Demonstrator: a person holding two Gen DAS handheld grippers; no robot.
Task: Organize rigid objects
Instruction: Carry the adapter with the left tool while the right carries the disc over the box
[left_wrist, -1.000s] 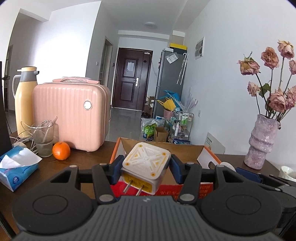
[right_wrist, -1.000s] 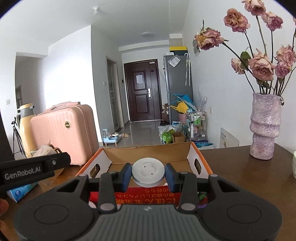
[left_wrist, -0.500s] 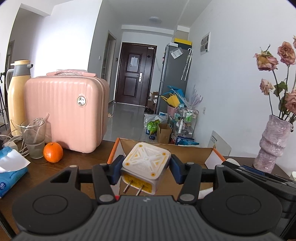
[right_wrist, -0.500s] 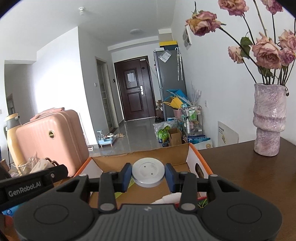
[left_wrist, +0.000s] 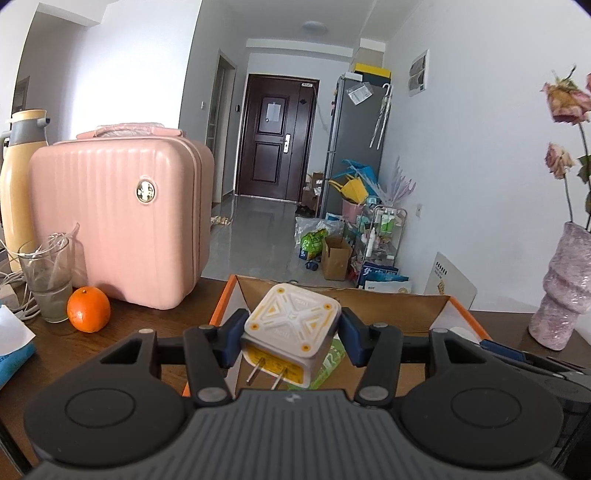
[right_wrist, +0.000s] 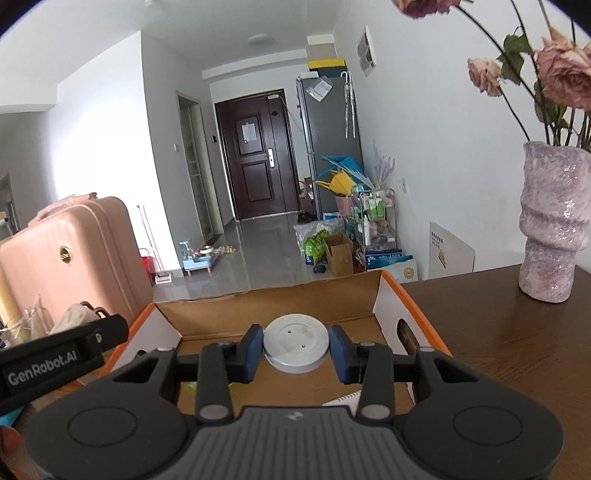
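My left gripper (left_wrist: 291, 341) is shut on a white and yellow plug adapter (left_wrist: 291, 328), prongs pointing back at the camera. It hangs over the open cardboard box (left_wrist: 399, 306) with orange edges. In the right wrist view my right gripper (right_wrist: 296, 350) is shut on a white round disc (right_wrist: 296, 342), held above the same box (right_wrist: 266, 310). A green packet (left_wrist: 328, 365) and a white item lie inside the box. The left gripper's black body (right_wrist: 55, 360) shows at the left of the right wrist view.
A pink suitcase (left_wrist: 118, 225) stands on the dark wooden table (right_wrist: 498, 332) at left, with an orange (left_wrist: 88, 309), a glass (left_wrist: 48, 280) and a yellow thermos (left_wrist: 18, 177) beside it. A purple vase (right_wrist: 552, 221) of dried roses stands at right.
Both grippers have moved forward over the box with their objects still held. The suitcase and vase have grown larger and spread outward in view.
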